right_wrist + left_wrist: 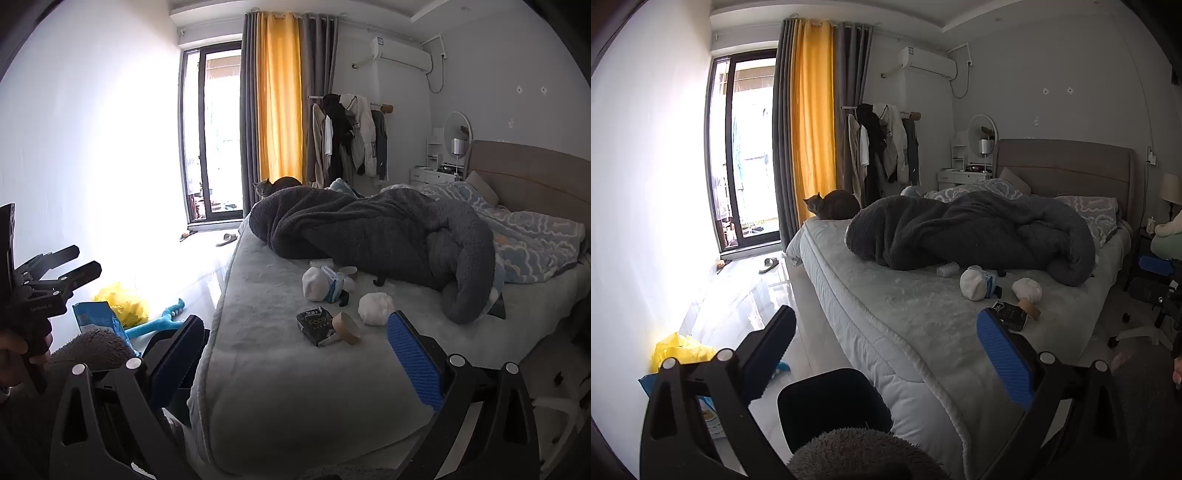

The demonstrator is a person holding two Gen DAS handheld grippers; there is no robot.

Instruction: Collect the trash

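Trash lies on the grey bed (280,387) in front of a dark fleece blanket. There is a black packet (317,325) (1010,315), a cardboard tube (347,326) (1030,310), two white paper wads (376,308) (316,284) (973,288) (1027,290) and a blue-white wrapper (334,284). My right gripper (295,354) is open over the bed's near edge, short of the packet, with nothing between its fingers. My left gripper (886,347) is open and empty too. It hangs beside the bed above a black bin (831,406), and its black frame (79,263) shows at the left of the right wrist view.
A grey cat (833,205) sits at the bed's far corner. On the floor to the left lie a yellow bag (123,302), a blue packet (98,319) and a blue plastic tool (162,319). A slipper (769,264) lies near the balcony door. An office chair base (1137,332) stands to the right.
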